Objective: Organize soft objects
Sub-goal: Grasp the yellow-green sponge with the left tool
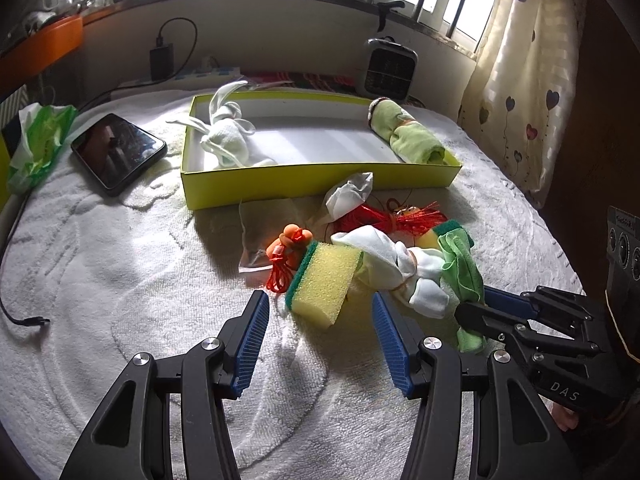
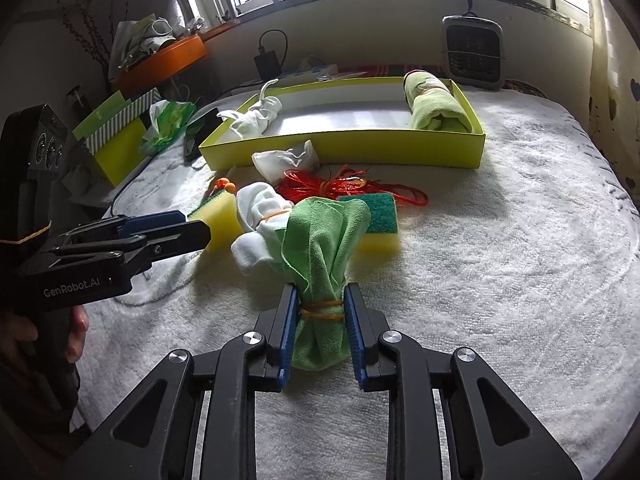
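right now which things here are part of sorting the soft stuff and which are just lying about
Part of the job:
- green cloth bundle, gripped by the right gripper
- white cloth bundle
- yellow sponge
- yellow-green box

Just lying about:
- tablet
- small heater
- charger

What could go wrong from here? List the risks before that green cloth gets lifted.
1. The right claw is shut on the green cloth at its rubber band; the loose top drapes against the white bundle, which may drag along.
2. The cloth also lies over a sponge, which may shift.
3. The left claw stands open close by, at the other sponge; the claws could collide.
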`<state>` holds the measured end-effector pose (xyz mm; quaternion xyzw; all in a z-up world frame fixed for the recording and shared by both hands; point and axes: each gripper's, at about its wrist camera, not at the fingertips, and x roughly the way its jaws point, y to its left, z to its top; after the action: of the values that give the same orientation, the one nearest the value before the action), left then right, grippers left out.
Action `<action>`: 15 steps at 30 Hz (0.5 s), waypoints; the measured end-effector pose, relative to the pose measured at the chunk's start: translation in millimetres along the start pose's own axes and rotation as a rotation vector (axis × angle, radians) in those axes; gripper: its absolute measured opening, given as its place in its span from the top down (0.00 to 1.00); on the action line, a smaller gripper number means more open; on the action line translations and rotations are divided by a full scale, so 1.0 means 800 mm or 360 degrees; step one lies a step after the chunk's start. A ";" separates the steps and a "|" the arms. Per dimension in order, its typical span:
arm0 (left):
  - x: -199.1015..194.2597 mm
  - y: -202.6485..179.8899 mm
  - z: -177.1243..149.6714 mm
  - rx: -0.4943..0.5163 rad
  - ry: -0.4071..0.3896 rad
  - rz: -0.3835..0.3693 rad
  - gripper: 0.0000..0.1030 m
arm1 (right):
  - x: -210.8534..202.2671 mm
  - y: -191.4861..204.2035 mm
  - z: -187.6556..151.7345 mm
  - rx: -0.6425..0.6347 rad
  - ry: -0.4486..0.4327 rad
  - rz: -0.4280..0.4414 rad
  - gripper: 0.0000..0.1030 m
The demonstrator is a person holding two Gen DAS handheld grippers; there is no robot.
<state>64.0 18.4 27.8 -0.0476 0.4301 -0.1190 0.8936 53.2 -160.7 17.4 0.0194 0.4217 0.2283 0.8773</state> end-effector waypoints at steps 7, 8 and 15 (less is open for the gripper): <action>0.011 -0.004 0.002 0.0023 0.0004 0.0029 0.49 | -0.012 -0.008 -0.001 0.0036 -0.0042 -0.0026 0.77; 0.011 -0.005 0.002 0.0025 0.0001 0.0028 0.49 | -0.013 -0.009 -0.002 0.0041 -0.0046 -0.0027 0.77; 0.011 -0.002 0.001 0.0003 -0.0016 0.0027 0.58 | -0.016 -0.016 -0.003 0.0082 -0.0060 -0.0027 0.77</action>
<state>69.7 14.7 22.1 -0.0436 0.4258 -0.1118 0.8968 49.1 -178.0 22.4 0.0427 0.4109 0.2094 0.8863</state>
